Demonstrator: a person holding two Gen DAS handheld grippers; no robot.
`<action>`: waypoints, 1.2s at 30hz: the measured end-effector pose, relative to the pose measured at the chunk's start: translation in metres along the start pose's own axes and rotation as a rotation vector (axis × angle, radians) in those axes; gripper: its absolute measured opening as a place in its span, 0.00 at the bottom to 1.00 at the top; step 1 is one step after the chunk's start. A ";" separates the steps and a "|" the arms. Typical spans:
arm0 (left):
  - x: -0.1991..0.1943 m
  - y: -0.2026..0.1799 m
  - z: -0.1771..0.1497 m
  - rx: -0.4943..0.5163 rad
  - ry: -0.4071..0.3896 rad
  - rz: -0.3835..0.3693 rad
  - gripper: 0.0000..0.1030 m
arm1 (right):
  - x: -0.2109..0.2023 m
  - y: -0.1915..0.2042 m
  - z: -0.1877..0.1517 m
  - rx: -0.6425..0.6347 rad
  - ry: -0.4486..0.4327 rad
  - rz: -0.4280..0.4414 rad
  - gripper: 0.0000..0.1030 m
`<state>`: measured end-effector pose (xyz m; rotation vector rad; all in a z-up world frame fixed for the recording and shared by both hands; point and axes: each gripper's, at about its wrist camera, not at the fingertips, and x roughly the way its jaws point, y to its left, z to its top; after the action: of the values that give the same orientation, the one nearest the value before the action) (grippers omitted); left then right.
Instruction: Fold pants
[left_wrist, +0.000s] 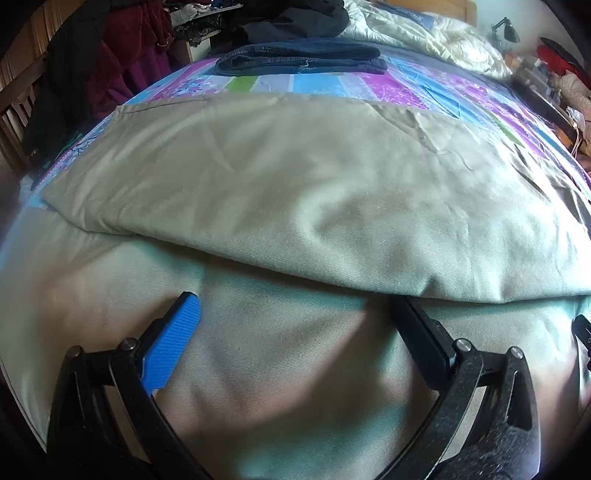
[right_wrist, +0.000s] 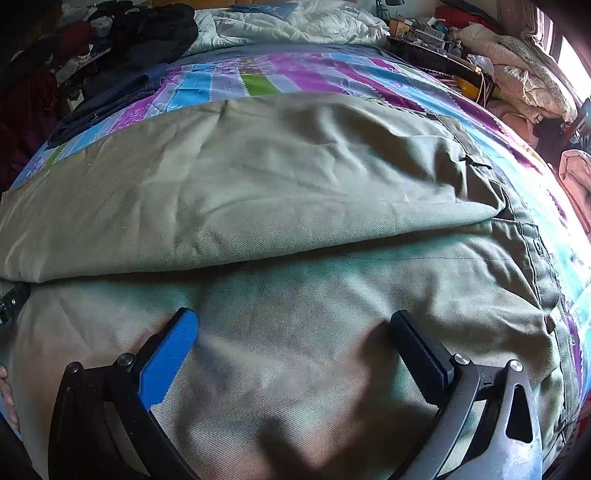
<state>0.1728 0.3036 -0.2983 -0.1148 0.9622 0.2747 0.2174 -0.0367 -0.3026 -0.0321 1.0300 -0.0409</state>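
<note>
Khaki pants (left_wrist: 295, 177) lie spread across the near part of the bed (left_wrist: 388, 88), which wears a sheet striped in purple, blue and green; one layer of the cloth is folded over another, so that a thick rounded fold edge runs from side to side just ahead of both claws. The left claw (left_wrist: 295, 306) rests low over the lower layer with its fingers spread wide, the blue pad (left_wrist: 173, 343) bare on the cloth and the tip of the dark finger (left_wrist: 417, 332) touching or tucked just under the fold edge; it pinches nothing. The right claw (right_wrist: 295, 321) is likewise spread wide over the lower layer, a little short of the fold, gripping nothing. In the right wrist view the waistband with a button (right_wrist: 539, 247) and a pocket sits toward the right edge of the bed. Beyond the pants, toward the far left part of the bed, lies a folded pile of dark blue garments (left_wrist: 303, 59), well apart from the khaki cloth. A rumpled white duvet (left_wrist: 424, 33) is heaped at the far end, with dark clothing (left_wrist: 295, 18) beside it. Off the left edge hang dark red clothes (left_wrist: 125, 55); off the right edge stands a cluttered stand with a small black lamp (left_wrist: 506, 29) and piled pale bedding (right_wrist: 517, 77). Part of a hand (right_wrist: 7, 395) shows at the left rim of the right wrist view.
</note>
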 end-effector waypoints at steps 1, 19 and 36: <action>0.000 0.000 0.000 0.000 -0.001 0.000 1.00 | 0.000 0.000 0.000 0.000 0.000 0.000 1.00; 0.001 0.000 0.000 0.001 -0.004 0.004 1.00 | 0.000 -0.001 -0.003 0.000 -0.002 -0.002 1.00; 0.001 -0.002 -0.001 0.003 -0.007 0.008 1.00 | 0.000 -0.001 -0.002 0.000 -0.003 -0.002 1.00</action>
<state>0.1733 0.3021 -0.2998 -0.1070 0.9564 0.2813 0.2162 -0.0373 -0.3036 -0.0330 1.0270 -0.0427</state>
